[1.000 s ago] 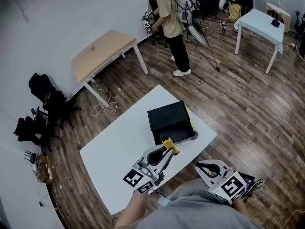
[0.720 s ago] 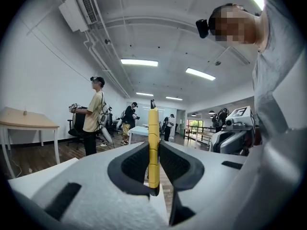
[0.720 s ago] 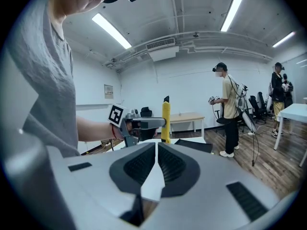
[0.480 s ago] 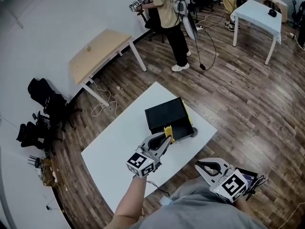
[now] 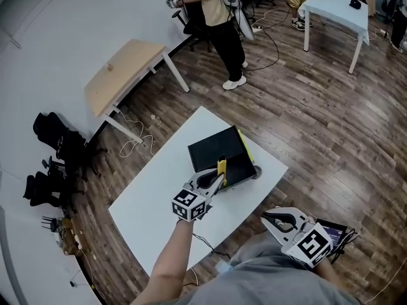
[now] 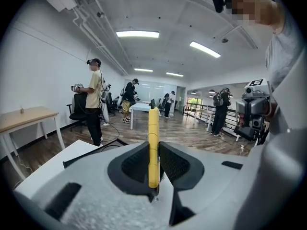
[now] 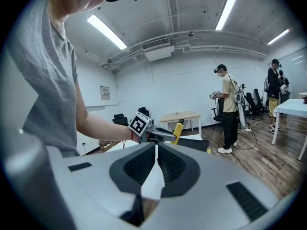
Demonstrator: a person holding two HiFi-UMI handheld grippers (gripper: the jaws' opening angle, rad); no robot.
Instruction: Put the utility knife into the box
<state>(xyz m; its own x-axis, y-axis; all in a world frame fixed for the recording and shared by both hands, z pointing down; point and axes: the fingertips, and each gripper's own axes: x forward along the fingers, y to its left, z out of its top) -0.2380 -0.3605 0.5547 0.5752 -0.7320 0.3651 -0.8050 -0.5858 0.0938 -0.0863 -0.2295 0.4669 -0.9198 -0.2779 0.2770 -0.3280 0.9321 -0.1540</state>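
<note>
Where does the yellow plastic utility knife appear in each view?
Head view: yellow plastic utility knife at centre, at the black box.
Left gripper view: knife at centre, upright between the jaws.
Right gripper view: knife left of centre.
Shared landmark: person in yellow shirt.

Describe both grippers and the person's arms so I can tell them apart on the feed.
They look alike. The left gripper and right gripper have pale grey bodies that taper to two jaws, lined with black ribbed pads. Each carries a white cube printed with black square markers. The person wears a grey short-sleeved shirt, and the left forearm has no sleeve.
</note>
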